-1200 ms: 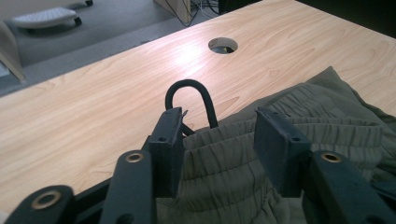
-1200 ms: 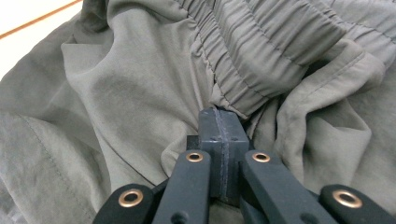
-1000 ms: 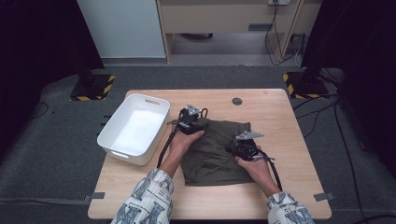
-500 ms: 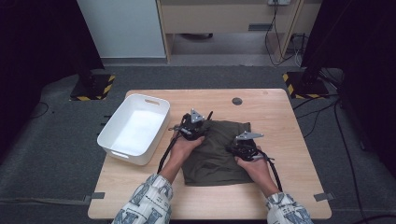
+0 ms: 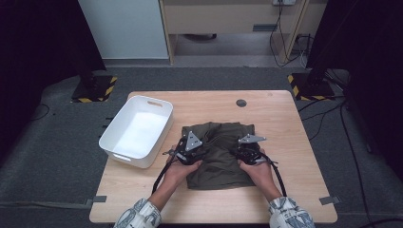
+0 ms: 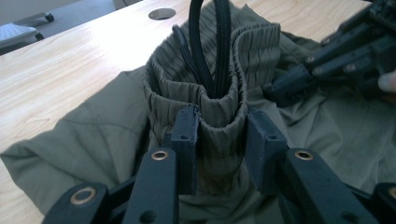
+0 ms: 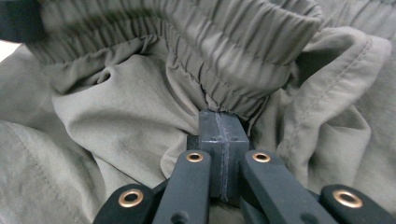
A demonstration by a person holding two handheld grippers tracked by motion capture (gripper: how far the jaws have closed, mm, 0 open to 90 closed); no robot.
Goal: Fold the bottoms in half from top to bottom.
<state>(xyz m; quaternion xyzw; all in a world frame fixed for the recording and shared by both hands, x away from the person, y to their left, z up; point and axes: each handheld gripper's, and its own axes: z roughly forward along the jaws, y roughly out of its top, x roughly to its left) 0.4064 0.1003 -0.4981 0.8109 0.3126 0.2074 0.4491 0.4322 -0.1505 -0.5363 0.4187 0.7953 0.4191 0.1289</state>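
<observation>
An olive-green garment [image 5: 219, 164] with an elastic waistband lies bunched in the middle of the wooden table [image 5: 285, 123]. My left gripper [image 5: 190, 148] sits on its left part. In the left gripper view, my left gripper [image 6: 219, 123] has just been closing, and its pads now press a doubled fold of waistband [image 6: 219, 112] from which a black drawstring [image 6: 210, 46] rises. My right gripper [image 5: 249, 148] is on the garment's right part. In the right gripper view, my right gripper [image 7: 223, 119] is shut, pinching cloth just under the waistband [image 7: 243, 56].
A white plastic bin [image 5: 159, 102] stands at the table's left, close to my left hand. A round dark disc [image 5: 241, 102] lies in the tabletop behind the garment. Bare wood lies to the right and in front. The other gripper [image 6: 336, 60] lies on the cloth nearby.
My left gripper came back toward the person from the garment's far left corner, bringing the waistband with it, so the cloth now lies shorter and more bunched. The right gripper stayed put.
</observation>
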